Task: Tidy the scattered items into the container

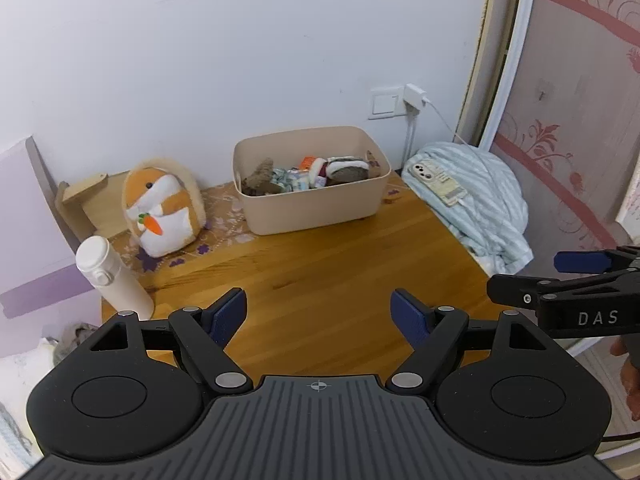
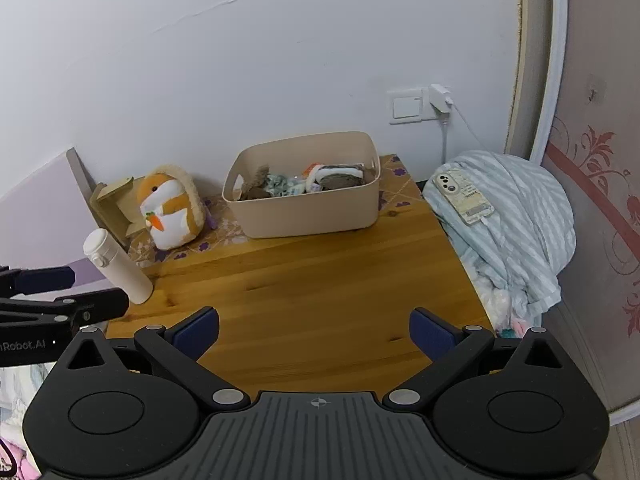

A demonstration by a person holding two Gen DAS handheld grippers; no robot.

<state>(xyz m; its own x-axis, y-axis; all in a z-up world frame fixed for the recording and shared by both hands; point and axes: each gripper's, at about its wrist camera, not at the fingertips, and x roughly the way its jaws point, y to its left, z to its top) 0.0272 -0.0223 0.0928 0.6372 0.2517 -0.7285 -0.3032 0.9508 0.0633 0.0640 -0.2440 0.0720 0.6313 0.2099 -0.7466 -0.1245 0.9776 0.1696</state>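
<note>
A beige bin (image 1: pixel 316 204) (image 2: pixel 308 208) stands at the back of the wooden table (image 1: pixel 320 272) (image 2: pixel 320 280), against the wall. It holds several small items: brown plush pieces, packets and a white-edged slipper-like thing (image 1: pixel 344 168). My left gripper (image 1: pixel 318 312) is open and empty above the table's front part. My right gripper (image 2: pixel 314 330) is open and empty too, beside the left one. Each gripper shows at the edge of the other's view.
An orange-and-white hamster plush (image 1: pixel 164 208) (image 2: pixel 172 208) and a white bottle (image 1: pixel 114 276) (image 2: pixel 116 266) stand at the table's left. A cardboard piece (image 1: pixel 80 196) leans behind them. A striped blue blanket (image 1: pixel 480 200) with a phone (image 2: pixel 464 198) lies right of the table.
</note>
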